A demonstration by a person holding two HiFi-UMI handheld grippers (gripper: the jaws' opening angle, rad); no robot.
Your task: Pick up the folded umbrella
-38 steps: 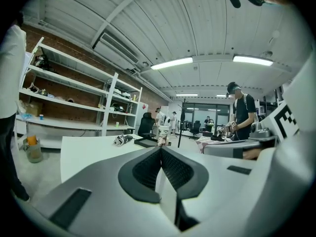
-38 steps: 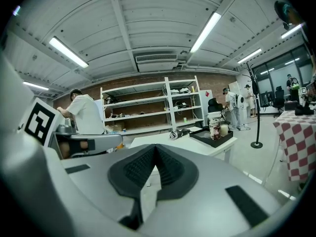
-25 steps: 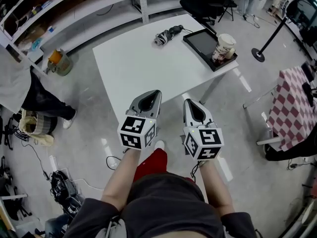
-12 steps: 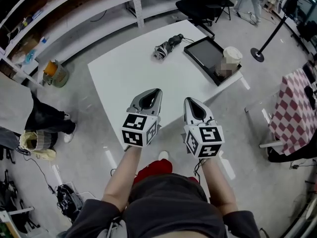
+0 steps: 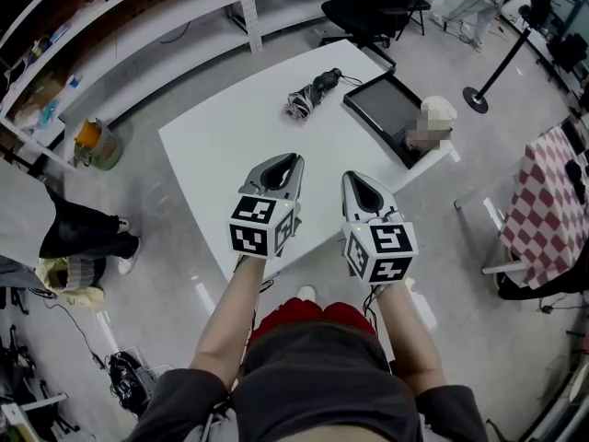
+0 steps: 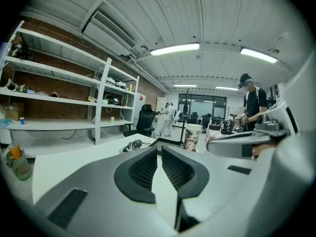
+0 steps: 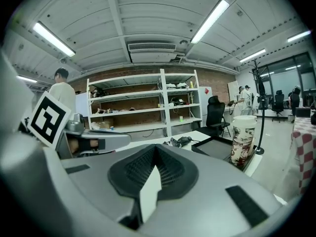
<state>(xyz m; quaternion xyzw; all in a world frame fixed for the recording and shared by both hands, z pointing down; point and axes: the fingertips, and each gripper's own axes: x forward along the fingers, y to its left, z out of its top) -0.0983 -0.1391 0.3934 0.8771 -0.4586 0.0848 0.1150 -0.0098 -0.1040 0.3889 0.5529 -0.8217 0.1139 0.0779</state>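
Observation:
The folded umbrella (image 5: 311,91), dark with a grey patterned canopy, lies on the far part of the white table (image 5: 230,132). It shows small in the left gripper view (image 6: 132,144) and the right gripper view (image 7: 179,141). My left gripper (image 5: 284,161) and right gripper (image 5: 355,180) are side by side over the table's near edge, well short of the umbrella. Both point toward it. Each has its jaws shut with nothing between them (image 6: 159,150) (image 7: 155,150).
A black tray (image 5: 385,107) lies right of the umbrella, with a paper cup (image 5: 431,122) at its near right corner. White shelving (image 5: 138,26) runs behind the table. A black office chair (image 5: 368,12) stands at the far end, a stanchion (image 5: 479,95) and a checkered table (image 5: 552,191) at the right.
Both grippers have moved forward from in front of the table to over its near edge. The table and umbrella now lie closer. The jaws stay shut.

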